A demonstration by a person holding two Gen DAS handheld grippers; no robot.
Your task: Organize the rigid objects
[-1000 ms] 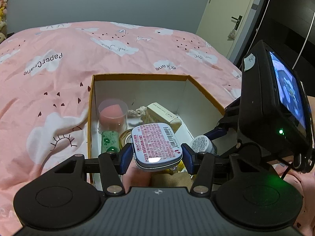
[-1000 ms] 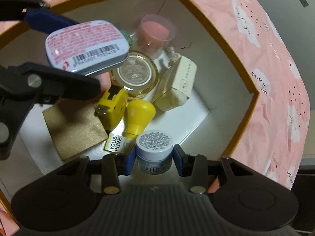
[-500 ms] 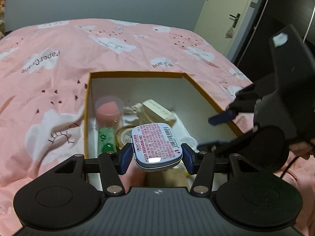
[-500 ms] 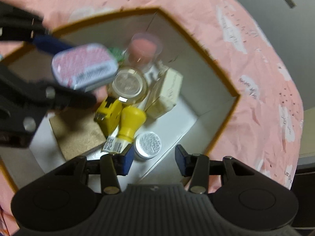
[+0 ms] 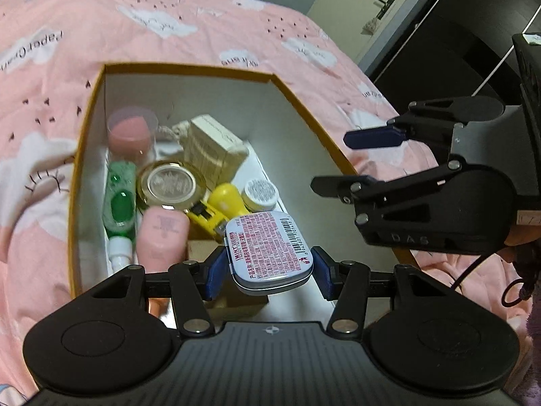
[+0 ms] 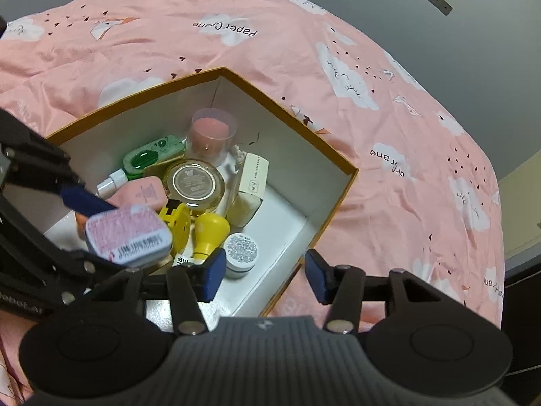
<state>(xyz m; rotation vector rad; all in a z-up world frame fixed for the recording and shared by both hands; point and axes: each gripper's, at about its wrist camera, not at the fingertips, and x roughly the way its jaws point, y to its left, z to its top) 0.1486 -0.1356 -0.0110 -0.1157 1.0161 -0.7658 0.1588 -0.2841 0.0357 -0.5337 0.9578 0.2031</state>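
The mint tin [image 5: 270, 248] is hanging above the near end of the box [image 5: 189, 69], pinched across its long sides by the left tool [image 5: 267, 272]. It is looking light, stiff and smooth-skinned, so it is likely sliding easily on the pads; gripping the flat side walls near the middle is probably safest. The right tool [image 6: 262, 275] is hovering spread and empty, its jaws having just been opening, above the small white jar [image 6: 240, 249] standing in the box on the bed [image 5: 162, 27].
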